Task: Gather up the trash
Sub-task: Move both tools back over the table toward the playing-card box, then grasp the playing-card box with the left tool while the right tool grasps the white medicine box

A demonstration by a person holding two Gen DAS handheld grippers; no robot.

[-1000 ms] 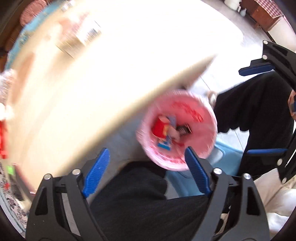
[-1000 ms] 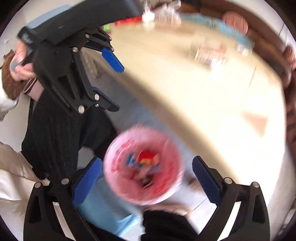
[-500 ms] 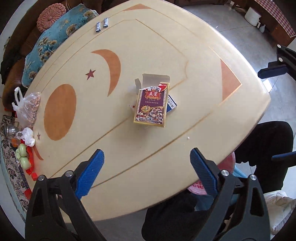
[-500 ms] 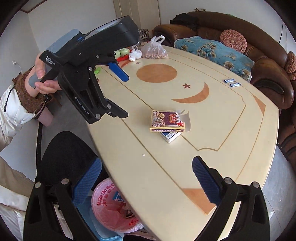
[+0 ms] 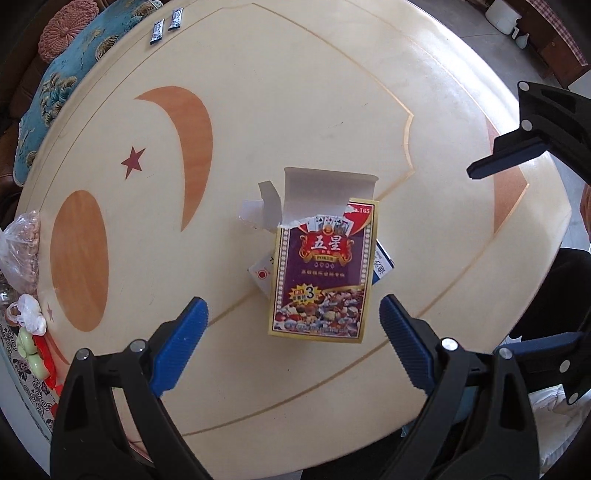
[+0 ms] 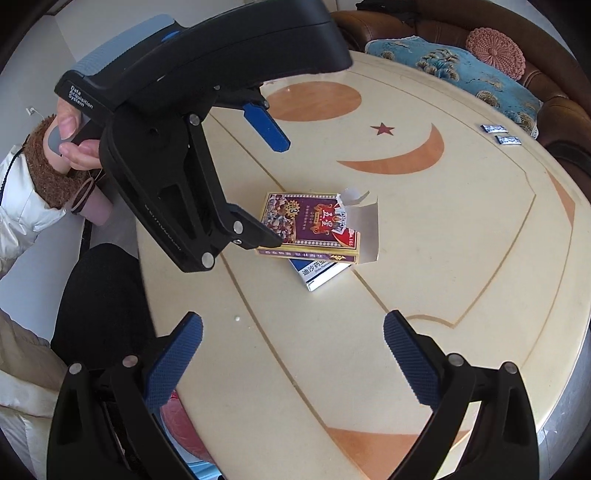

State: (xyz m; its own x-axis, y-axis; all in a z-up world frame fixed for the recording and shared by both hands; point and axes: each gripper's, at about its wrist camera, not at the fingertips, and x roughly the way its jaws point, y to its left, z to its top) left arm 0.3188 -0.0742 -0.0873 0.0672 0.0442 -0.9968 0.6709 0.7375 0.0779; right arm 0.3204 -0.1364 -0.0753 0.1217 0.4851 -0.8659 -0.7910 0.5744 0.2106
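An opened purple playing-card box (image 5: 321, 273) with a torn white flap lies near the middle of the cream table (image 5: 295, 92). It rests on a small white and blue box (image 5: 382, 264). My left gripper (image 5: 291, 332) hangs straight above the card box's near end, open, with nothing pressed between its blue pads. In the right wrist view the left gripper (image 6: 275, 192) hovers over the card box (image 6: 310, 225) and the white and blue box (image 6: 319, 273). My right gripper (image 6: 293, 332) is open and empty above the table's near part, short of both boxes.
Two small sachets (image 5: 166, 27) lie at the table's far edge. A plastic bag of nuts (image 5: 20, 247) and small items sit at the left rim. A pink-lined bin (image 6: 184, 432) shows below the table edge. A sofa with a blue cushion (image 6: 458, 70) stands behind.
Both grippers swung from above the pink-lined bin to over the table. The card box has since drawn closer under the left gripper, which now stands a little wider.
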